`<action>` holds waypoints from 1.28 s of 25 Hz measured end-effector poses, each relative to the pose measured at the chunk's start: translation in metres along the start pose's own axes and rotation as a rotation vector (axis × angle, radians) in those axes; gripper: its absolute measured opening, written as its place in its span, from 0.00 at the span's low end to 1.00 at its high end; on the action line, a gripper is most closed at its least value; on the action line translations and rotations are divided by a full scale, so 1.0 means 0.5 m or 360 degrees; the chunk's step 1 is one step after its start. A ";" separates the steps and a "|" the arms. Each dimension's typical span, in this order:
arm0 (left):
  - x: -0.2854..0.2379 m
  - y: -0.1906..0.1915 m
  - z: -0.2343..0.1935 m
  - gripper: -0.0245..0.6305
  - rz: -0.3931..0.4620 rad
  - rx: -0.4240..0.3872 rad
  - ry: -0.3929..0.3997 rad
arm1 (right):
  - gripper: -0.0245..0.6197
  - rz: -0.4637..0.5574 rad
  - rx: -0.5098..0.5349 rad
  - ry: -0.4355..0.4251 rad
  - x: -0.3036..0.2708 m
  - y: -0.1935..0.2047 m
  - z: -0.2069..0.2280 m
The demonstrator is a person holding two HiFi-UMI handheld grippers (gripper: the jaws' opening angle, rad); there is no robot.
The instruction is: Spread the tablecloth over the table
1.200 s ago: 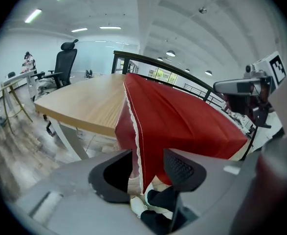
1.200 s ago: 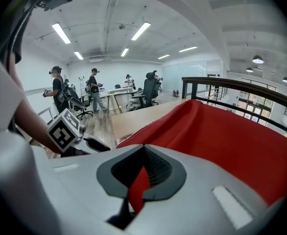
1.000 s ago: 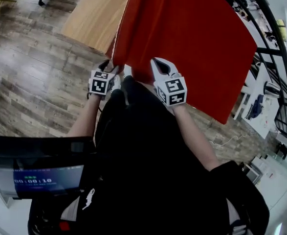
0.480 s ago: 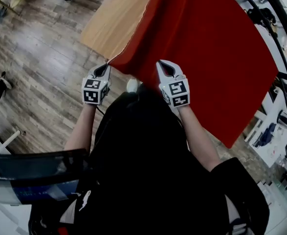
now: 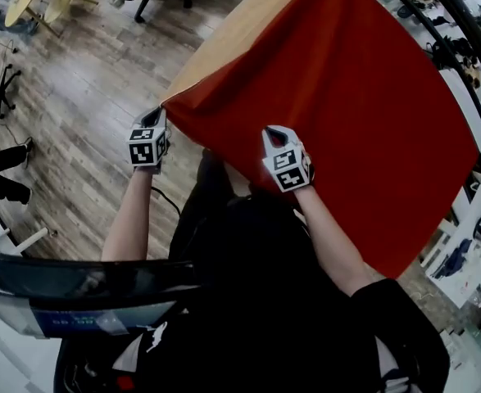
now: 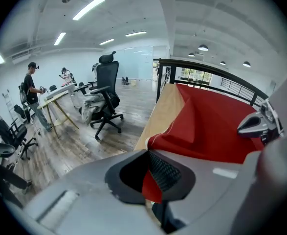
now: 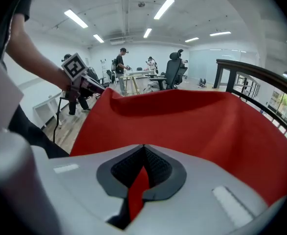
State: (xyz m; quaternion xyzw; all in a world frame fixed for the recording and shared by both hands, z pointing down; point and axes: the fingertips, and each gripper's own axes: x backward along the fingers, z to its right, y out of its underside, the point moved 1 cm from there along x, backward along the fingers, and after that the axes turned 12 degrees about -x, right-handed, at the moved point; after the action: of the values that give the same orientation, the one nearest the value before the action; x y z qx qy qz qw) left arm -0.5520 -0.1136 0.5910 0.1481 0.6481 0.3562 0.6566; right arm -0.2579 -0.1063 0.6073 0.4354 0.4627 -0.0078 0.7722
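Over one table [image 5: 224, 43], one red tablecloth [image 5: 347, 97]

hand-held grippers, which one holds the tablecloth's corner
The left hand-held gripper: it pinches a corner of the tablecloth, while the right hand-held gripper pinches mid-edge.

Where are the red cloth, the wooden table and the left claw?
red cloth [image 5: 347, 97]: head view, its middle.
wooden table [image 5: 248, 19]: head view, bare top.
left claw [image 5: 159, 113]: head view, tips at cloth's corner.

You've got grey wood-plank floor [image 5: 76, 113] underfoot, a black office chair [image 6: 107, 84] nearby, black railing [image 6: 158, 82], and strip lights [image 6: 88, 8] on a white ceiling [image 6: 192, 13].
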 end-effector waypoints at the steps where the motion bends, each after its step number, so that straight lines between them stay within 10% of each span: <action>1: -0.012 -0.001 -0.014 0.06 -0.0008 0.0000 0.0021 | 0.05 -0.0026 0.0004 0.0034 -0.014 -0.001 0.007; 12: -0.078 0.100 -0.165 0.16 -0.0223 0.0118 0.0115 | 0.05 -0.0142 -0.0237 0.0326 -0.091 -0.034 0.043; 22: -0.232 -0.336 0.040 0.18 0.0431 -0.0620 0.0721 | 0.05 0.0180 -0.0568 0.0499 -0.111 -0.157 0.111; 32: -0.487 -0.687 0.215 0.32 0.0457 -0.0692 0.0932 | 0.05 0.0496 -0.0742 0.0649 -0.046 -0.332 0.224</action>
State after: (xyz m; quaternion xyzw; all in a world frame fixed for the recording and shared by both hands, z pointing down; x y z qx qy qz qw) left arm -0.3315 -0.4867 0.5596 -0.0131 0.6902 0.6005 0.4035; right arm -0.2607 -0.2942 0.5349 0.3052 0.5247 0.3033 0.7345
